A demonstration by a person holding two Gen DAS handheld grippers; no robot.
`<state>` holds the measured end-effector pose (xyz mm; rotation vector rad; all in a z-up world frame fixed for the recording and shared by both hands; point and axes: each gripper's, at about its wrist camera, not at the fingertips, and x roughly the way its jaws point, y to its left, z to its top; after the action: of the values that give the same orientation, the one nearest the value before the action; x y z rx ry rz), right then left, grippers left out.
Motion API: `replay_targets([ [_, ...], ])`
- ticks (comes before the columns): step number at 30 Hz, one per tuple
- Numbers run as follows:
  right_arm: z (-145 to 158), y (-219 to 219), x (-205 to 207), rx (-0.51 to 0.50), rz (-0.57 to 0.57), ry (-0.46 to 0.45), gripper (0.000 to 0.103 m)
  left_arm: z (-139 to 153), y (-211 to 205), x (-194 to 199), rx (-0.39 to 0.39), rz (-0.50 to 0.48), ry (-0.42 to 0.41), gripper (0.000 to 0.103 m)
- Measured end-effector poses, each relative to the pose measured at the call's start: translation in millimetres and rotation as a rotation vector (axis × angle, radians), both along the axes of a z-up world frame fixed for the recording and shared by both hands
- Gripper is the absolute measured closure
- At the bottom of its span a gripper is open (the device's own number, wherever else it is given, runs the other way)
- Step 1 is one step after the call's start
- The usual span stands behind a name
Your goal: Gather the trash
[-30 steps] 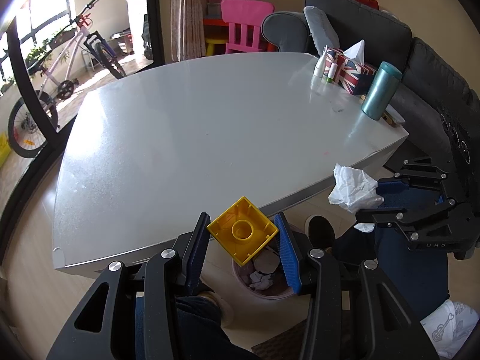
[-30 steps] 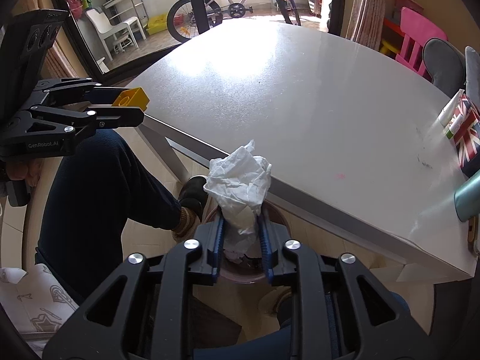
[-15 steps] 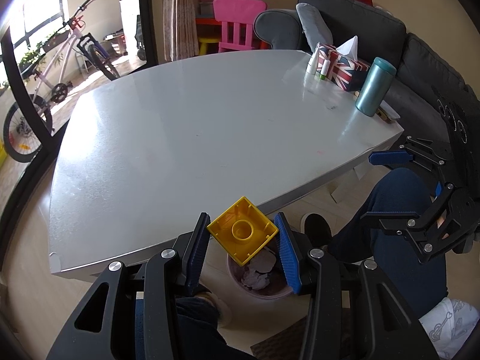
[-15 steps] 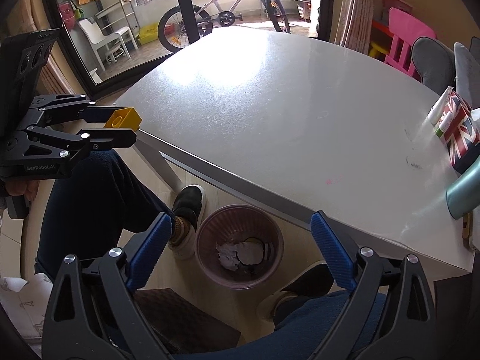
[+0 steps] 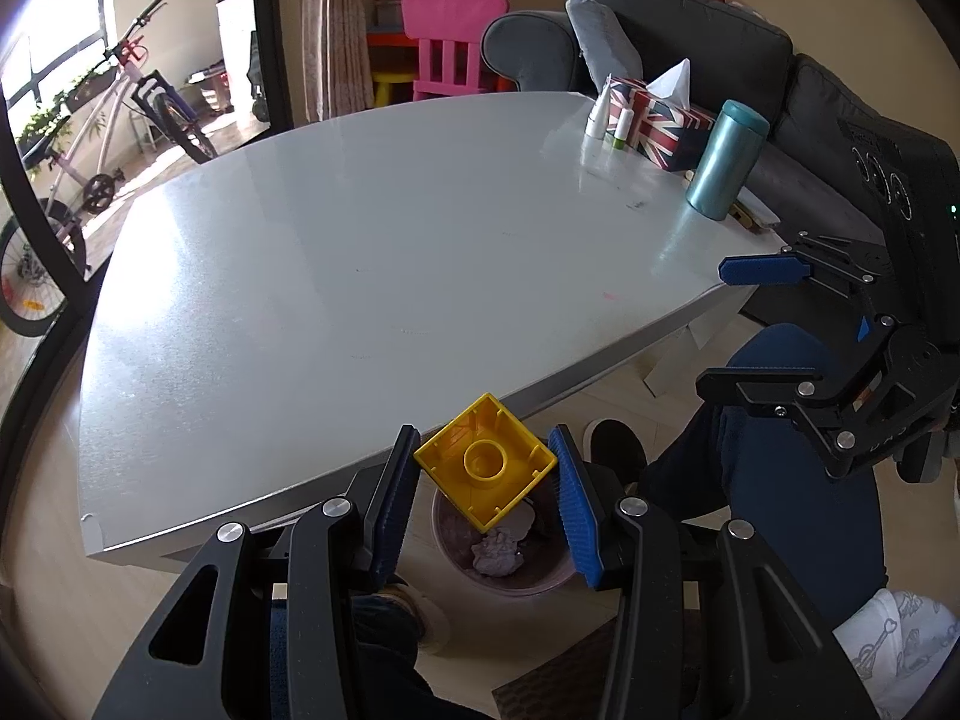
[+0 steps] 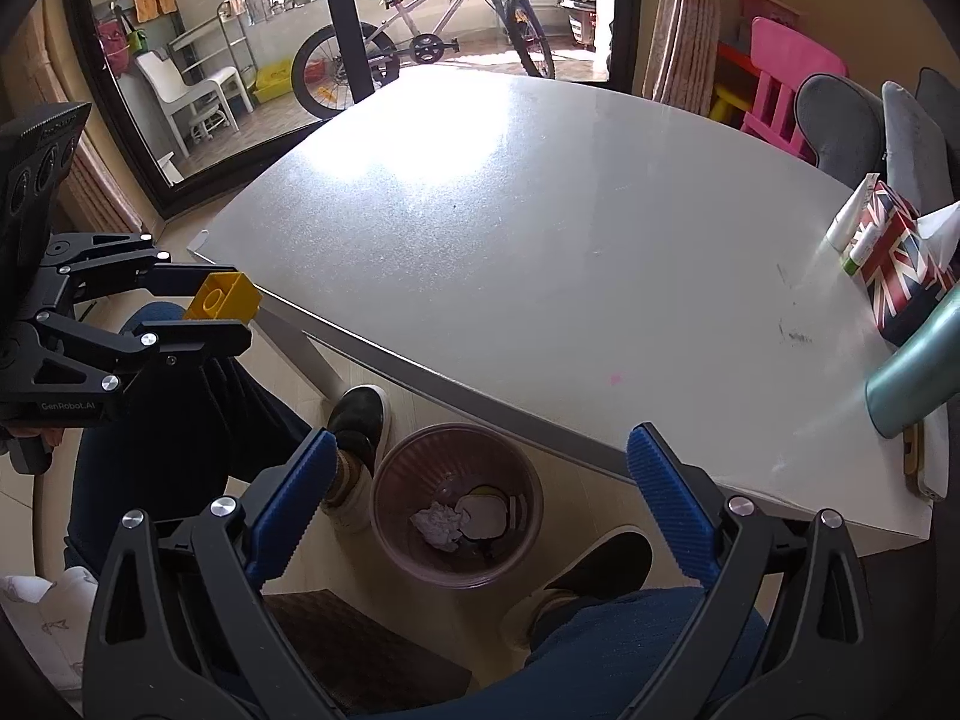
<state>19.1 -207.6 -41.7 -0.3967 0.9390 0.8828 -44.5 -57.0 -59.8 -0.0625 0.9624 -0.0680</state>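
Note:
My left gripper [image 5: 483, 474] is shut on a yellow toy brick [image 5: 485, 468] and holds it above the pink waste bin [image 5: 540, 582] by the table's near edge. From the right wrist view the brick [image 6: 223, 299] shows at the left in that gripper [image 6: 237, 312]. My right gripper [image 6: 480, 474] is open and empty above the bin [image 6: 390, 516]. A crumpled white tissue [image 6: 441, 525] and other scraps lie inside. The right gripper also shows at the right of the left wrist view [image 5: 759, 321].
A white table [image 5: 360, 252] carries a Union Jack tissue box [image 5: 660, 120], small tubes [image 5: 600, 114] and a teal tumbler [image 5: 723, 159] at its far right. The person's legs and shoes [image 6: 360, 414] flank the bin. A sofa, pink chair and bicycle stand behind.
My right gripper opened and let go of the white tissue, which now lies in the bin. The left gripper still holds the yellow brick and has shifted slightly.

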Motion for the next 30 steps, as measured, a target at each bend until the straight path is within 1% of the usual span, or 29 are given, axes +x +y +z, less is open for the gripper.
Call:
replay_targets([
  [10,9,-10,7,0.018,-0.031,-0.016,0.007,-6,-14,2,-0.014,-0.036,0.017,0.059],
  [25,13,-19,16,0.031,-0.056,-0.018,0.007,-14,-26,6,-0.053,-0.077,0.037,0.059],
  [26,13,-19,16,0.032,-0.057,-0.018,0.007,-14,-27,7,-0.058,-0.081,0.038,0.058],
  [27,13,-19,16,0.032,-0.058,-0.018,0.007,-15,-27,7,-0.063,-0.085,0.040,0.054],
  [28,13,-19,16,0.033,-0.059,-0.017,0.007,-15,-27,7,-0.061,-0.085,0.036,0.027],
  [29,13,-19,16,0.033,-0.059,-0.017,0.007,-14,-28,6,-0.057,-0.083,0.022,0.006],
  [30,13,-19,16,0.032,-0.059,-0.017,0.007,-12,-28,5,-0.061,-0.085,0.007,0.006],
])
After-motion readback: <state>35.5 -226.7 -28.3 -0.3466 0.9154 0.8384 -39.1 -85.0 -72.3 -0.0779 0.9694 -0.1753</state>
